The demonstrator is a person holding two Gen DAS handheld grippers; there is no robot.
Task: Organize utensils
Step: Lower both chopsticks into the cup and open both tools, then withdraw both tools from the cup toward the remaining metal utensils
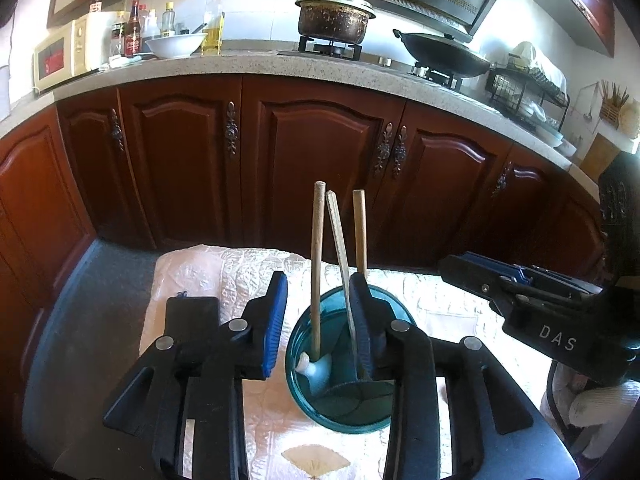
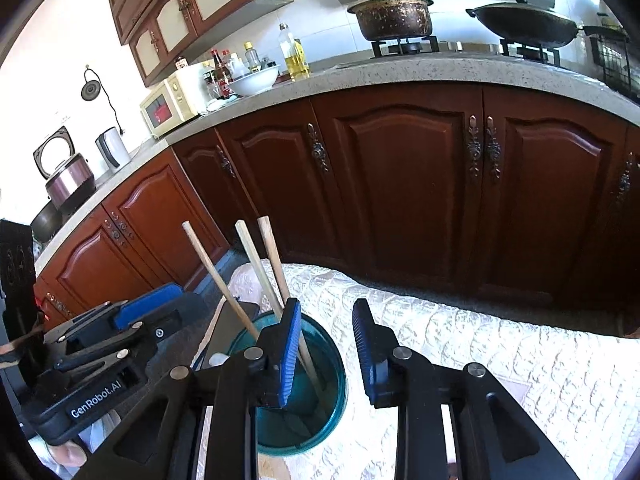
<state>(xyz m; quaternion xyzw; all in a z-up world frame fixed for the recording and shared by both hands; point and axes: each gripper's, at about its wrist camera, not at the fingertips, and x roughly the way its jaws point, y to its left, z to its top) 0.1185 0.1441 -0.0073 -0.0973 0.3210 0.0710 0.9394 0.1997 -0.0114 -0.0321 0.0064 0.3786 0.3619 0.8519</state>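
Stood upright in a teal cup on a white quilted cloth: three wooden utensil handles, leaning against the rim. Left gripper hovered over the cup with jaws parted, one handle between them, pads not pressing it. Right gripper sat just beside the cup, jaws apart, gripping nothing

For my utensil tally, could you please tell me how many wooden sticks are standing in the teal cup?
3, all upright in the teal cup: the left stick, the middle stick leaning left, and the right stick partly behind a tong. Shorter ones might be hidden inside.
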